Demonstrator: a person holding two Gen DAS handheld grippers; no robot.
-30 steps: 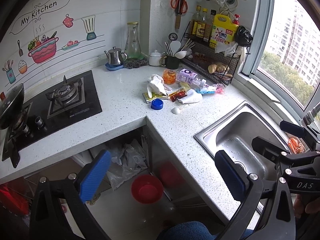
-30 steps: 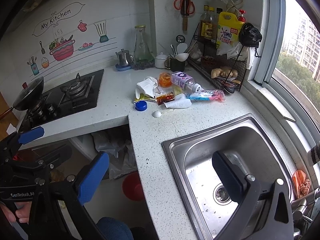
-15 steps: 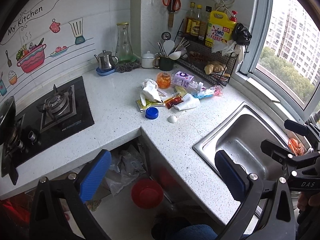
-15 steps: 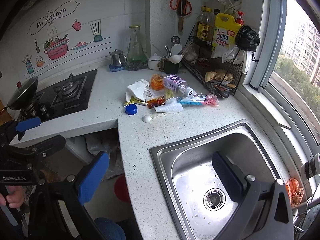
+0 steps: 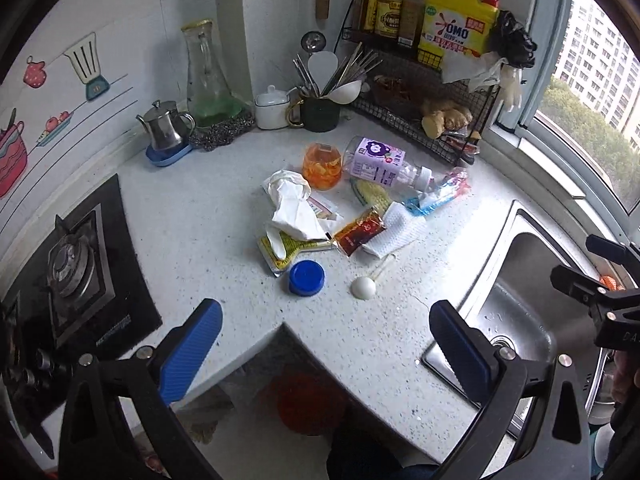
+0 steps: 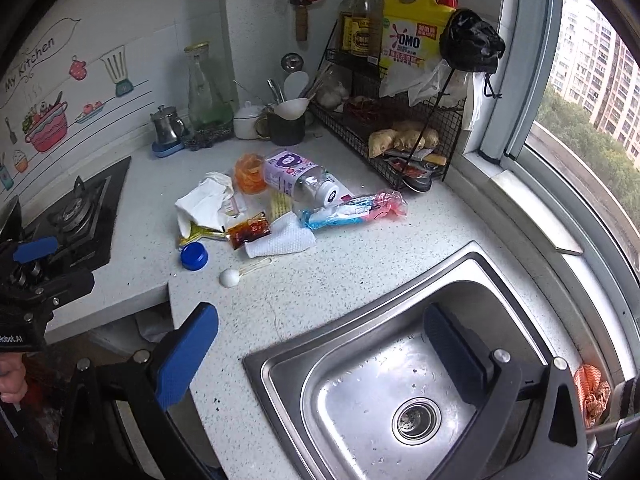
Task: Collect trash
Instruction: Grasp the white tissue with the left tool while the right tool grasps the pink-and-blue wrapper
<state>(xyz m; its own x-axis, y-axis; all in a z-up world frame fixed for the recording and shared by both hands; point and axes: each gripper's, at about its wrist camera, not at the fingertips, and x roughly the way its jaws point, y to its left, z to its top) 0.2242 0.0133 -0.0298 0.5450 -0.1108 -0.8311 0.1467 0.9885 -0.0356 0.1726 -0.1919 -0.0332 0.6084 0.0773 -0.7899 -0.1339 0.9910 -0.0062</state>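
Observation:
Trash lies heaped in the counter corner: crumpled white tissue [image 5: 292, 206] [image 6: 204, 204], a blue cap [image 5: 306, 278] [image 6: 194, 256], a red sauce packet [image 5: 359, 231] [image 6: 249, 230], a white paper towel [image 5: 396, 232] [image 6: 280, 240], a purple-labelled plastic bottle [image 5: 378, 162] [image 6: 296, 178], a pink and blue wrapper [image 5: 440, 194] [image 6: 352, 210], an orange cup [image 5: 322, 166] [image 6: 249, 174] and a white plastic spoon [image 5: 365, 287] [image 6: 230, 278]. My left gripper [image 5: 326, 354] hovers open over the counter's inner corner, short of the pile. My right gripper [image 6: 320, 354] is open above the sink's left edge.
A steel sink [image 6: 400, 360] [image 5: 520, 300] takes up the right. A gas hob [image 5: 76, 272] [image 6: 76, 212] sits left. A wire rack [image 6: 384, 136] with bottles, a kettle [image 5: 164, 130], a carafe and a utensil mug [image 5: 318, 112] line the back wall. A red bin [image 5: 308, 404] stands below the counter.
Both grippers have moved forward and closer to the trash pile, which now looks larger in both views. Both stay open; nothing on the counter has moved.

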